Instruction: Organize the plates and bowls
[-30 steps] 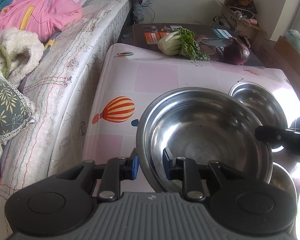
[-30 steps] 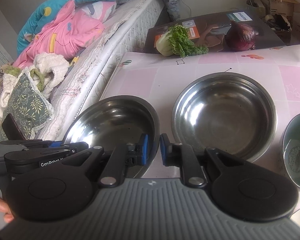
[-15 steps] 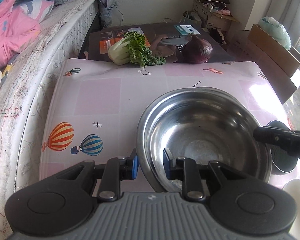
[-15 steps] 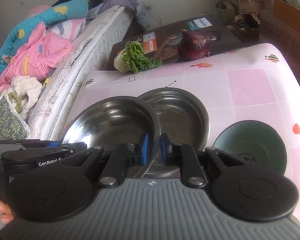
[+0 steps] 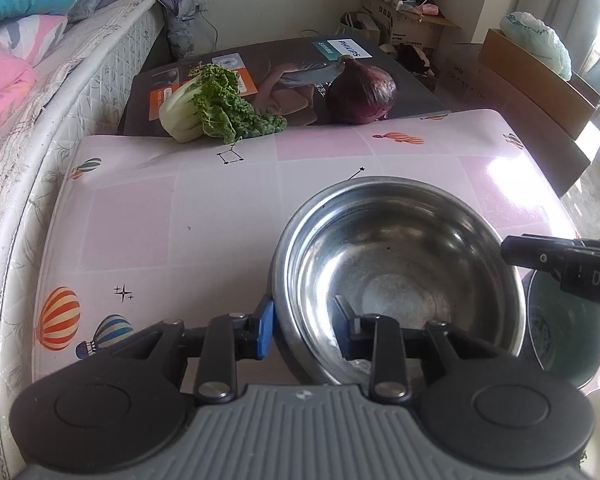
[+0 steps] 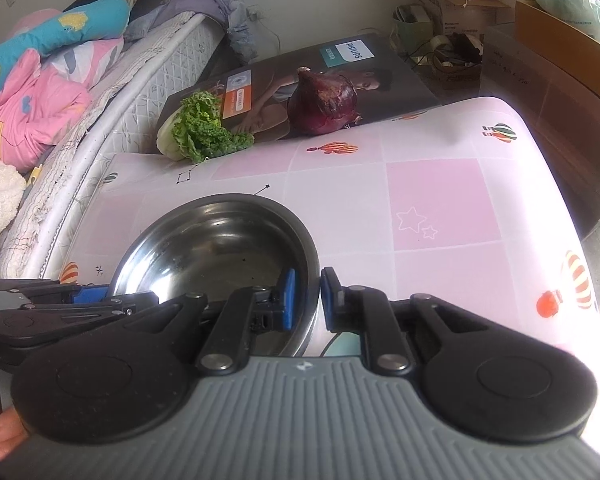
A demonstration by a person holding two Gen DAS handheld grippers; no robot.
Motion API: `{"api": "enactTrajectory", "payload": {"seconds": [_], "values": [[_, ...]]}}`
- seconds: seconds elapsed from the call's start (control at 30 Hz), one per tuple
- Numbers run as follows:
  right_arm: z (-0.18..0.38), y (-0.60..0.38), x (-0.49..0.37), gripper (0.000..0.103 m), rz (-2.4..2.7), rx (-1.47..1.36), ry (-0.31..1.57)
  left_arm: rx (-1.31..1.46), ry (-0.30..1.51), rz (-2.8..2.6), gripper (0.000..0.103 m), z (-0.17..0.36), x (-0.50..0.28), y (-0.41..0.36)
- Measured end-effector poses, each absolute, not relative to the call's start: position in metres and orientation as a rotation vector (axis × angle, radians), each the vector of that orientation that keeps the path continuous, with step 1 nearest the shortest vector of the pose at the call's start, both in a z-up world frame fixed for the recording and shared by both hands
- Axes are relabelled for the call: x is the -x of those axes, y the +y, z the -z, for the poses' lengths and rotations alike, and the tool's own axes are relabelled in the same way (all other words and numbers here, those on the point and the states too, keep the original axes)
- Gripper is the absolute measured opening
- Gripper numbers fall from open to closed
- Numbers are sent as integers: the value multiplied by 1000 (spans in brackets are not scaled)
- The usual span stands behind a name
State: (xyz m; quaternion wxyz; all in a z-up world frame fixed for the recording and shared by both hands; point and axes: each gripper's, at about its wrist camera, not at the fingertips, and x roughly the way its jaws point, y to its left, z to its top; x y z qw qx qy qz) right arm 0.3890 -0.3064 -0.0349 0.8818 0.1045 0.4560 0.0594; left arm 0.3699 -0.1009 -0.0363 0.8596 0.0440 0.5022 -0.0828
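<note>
The steel bowl (image 5: 400, 276) is now nested over the second steel bowl on the worktop (image 5: 180, 208), beside the green bowl (image 5: 564, 332). The left tongs (image 5: 304, 328) have just been parted, rim between unpressed; the right tongs (image 6: 306, 300) are clamped on the rim. Release is judged underway.

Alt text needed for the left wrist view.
Left tool, jaws just widened, straddles the near rim of a steel bowl on a pink table. The right tool reaches its far rim; bok choy and red onion lie behind.

Each gripper (image 5: 304, 326): black linkage arms, blue pads (silver screws), ribbed grey base.
</note>
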Motion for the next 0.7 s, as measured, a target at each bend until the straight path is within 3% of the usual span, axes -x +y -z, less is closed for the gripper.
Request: {"api": "enactTrajectory", "payload": {"seconds": [0.2, 0.37, 0.43, 0.57, 0.7], "values": [[36, -311, -395, 20, -107, -231, 939, -73, 1018, 176, 49, 29, -367, -92], [44, -317, -413, 29, -114, -296, 958, -42, 1056, 134, 49, 39, -374, -84], [51, -315, -424, 31, -113, -305, 977, -16, 1091, 126, 45, 47, -378, -82], [66, -309, -441, 33, -119, -313, 1029, 50, 1163, 134, 26, 63, -383, -78], [77, -297, -446, 35, -176, -327, 1084, 73, 1169, 141, 22, 67, -382, -72]]}}
